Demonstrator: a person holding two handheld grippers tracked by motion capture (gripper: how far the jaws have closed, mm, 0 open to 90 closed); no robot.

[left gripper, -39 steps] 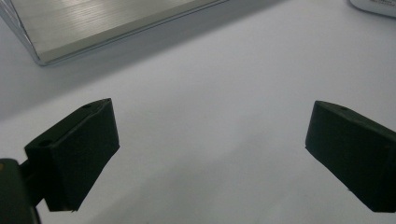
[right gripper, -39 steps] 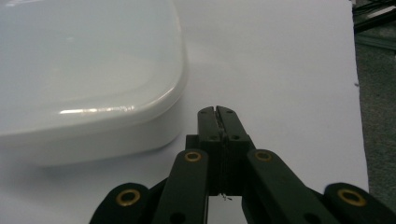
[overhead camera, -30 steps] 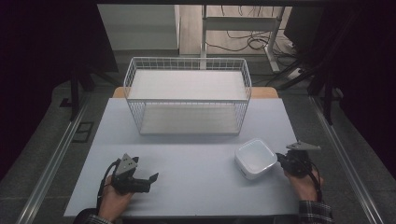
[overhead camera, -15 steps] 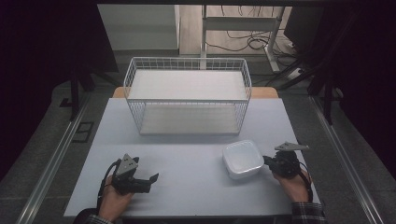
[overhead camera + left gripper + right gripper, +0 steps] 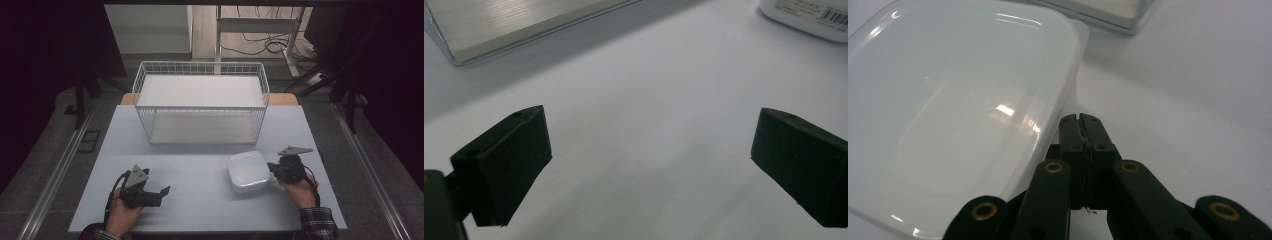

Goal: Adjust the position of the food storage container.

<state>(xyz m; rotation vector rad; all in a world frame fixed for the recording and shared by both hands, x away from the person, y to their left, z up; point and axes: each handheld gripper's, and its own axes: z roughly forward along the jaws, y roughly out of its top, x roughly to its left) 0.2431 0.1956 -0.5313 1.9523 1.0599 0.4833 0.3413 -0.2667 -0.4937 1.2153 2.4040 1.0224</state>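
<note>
One white container [image 5: 248,171] upside down, right gripper [image 5: 272,169] clamping its edge

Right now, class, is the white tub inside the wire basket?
No, the tub sits on the table in front of the basket.

The container [image 5: 958,110] looks like translucent white plastic, smooth and pretty glossy. Table [image 5: 200,200] is a plain matt pale surface. Basket [image 5: 200,102] is thin white-coated wire. Gripper [image 5: 651,170] pads: matt black.
</note>
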